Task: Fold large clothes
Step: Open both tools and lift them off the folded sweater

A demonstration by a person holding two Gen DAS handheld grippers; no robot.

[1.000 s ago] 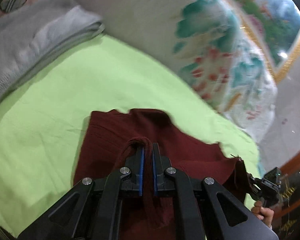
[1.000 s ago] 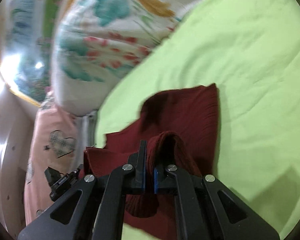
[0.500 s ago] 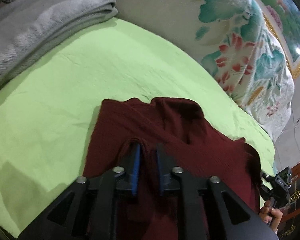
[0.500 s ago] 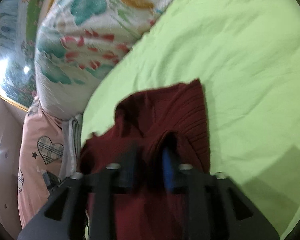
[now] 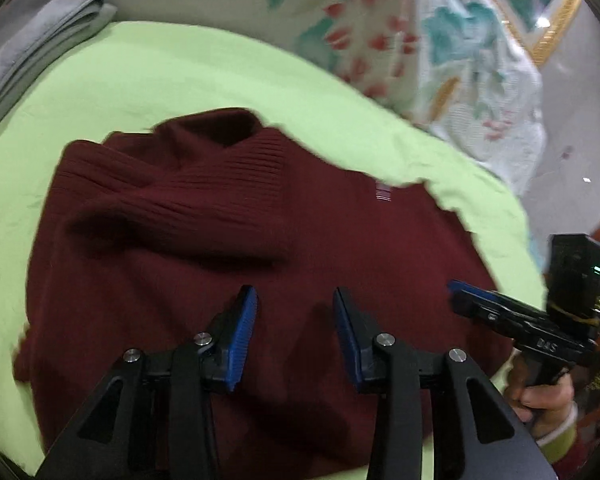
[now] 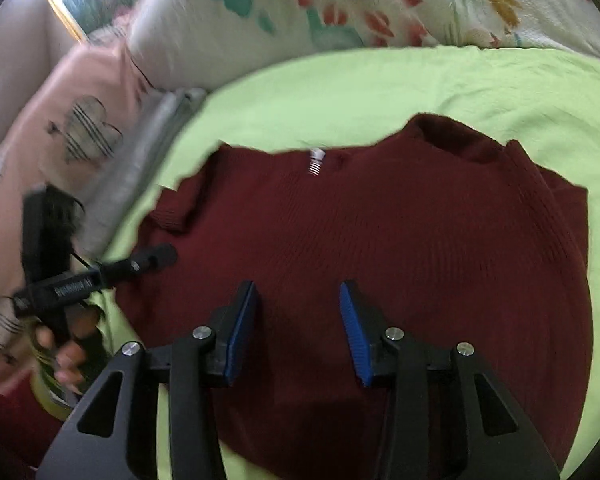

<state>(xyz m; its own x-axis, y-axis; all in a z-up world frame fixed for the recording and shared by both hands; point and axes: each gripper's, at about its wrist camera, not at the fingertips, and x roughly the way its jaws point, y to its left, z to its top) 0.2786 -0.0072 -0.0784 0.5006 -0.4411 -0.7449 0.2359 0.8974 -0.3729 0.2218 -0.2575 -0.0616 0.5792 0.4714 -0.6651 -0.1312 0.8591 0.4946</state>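
Observation:
A dark red knit sweater [image 5: 260,232] lies folded on the light green bedsheet [image 5: 160,80], one ribbed sleeve laid across it. My left gripper [image 5: 296,300] hovers over its near part, jaws opening, with nothing between the blue pads. In the right wrist view the same sweater [image 6: 400,232] fills the middle, a small white label at its far edge. My right gripper [image 6: 298,296] stands open above it, holding nothing. Each gripper shows in the other's view: the right one [image 5: 456,288] at the right, the left one [image 6: 168,254] at the left.
A flowered white quilt [image 5: 420,48] is bunched along the far side of the bed. Folded grey cloth [image 5: 40,40] lies at the far left. A pink cloth with heart prints [image 6: 60,132] lies beyond it. A hand [image 5: 540,396] grips the right gripper's handle.
Both grippers were shut on folds of the sweater and have let go. They now stand open and drawn back, and the sweater lies flat on the sheet.

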